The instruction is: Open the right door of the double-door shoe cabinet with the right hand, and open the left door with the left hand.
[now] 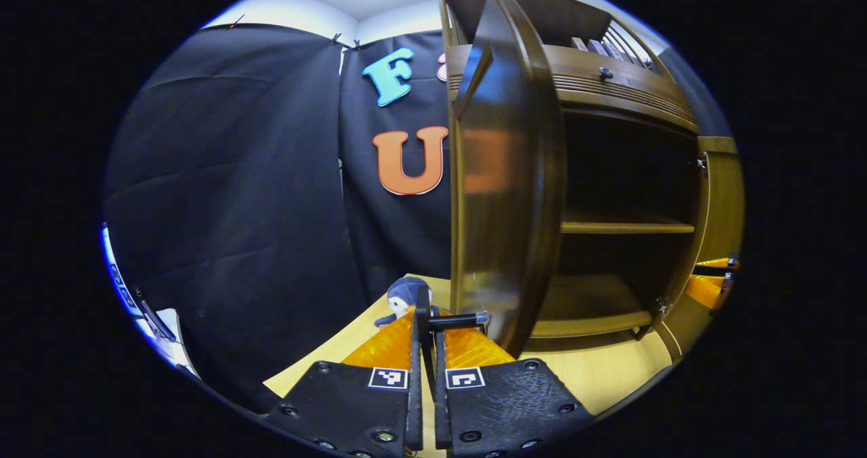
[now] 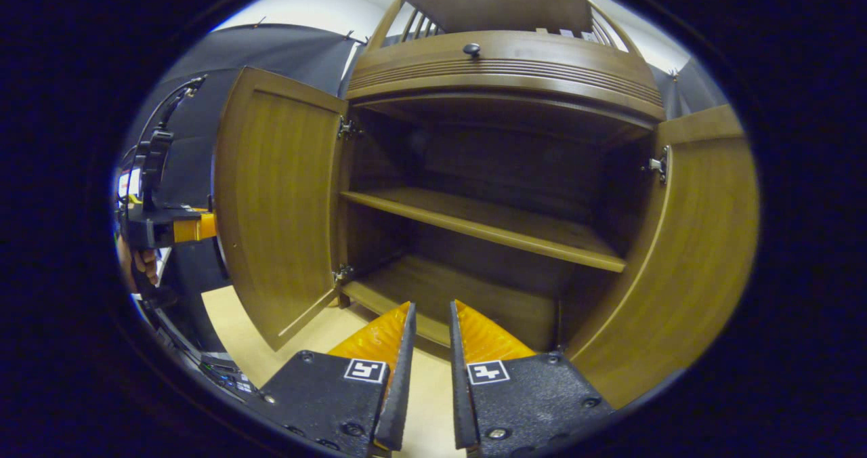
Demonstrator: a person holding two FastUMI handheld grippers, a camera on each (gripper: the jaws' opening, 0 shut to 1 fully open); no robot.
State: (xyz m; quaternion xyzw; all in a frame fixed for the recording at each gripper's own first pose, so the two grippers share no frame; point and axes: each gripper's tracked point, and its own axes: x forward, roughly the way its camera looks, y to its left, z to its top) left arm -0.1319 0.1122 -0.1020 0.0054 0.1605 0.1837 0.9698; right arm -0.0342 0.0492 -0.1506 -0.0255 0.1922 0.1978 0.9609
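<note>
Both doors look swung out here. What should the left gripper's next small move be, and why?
Probably release: the left gripper has its fingers closed on the handle of the left door, which already stands wide open. The right door is open too, and the right gripper holds nothing.

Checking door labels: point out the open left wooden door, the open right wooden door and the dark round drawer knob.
open left wooden door (image 2: 278, 207), right gripper view, inner panel.
open right wooden door (image 2: 691, 255), right gripper view, inner panel.
dark round drawer knob (image 2: 471, 49), right gripper view, knob head.
</note>
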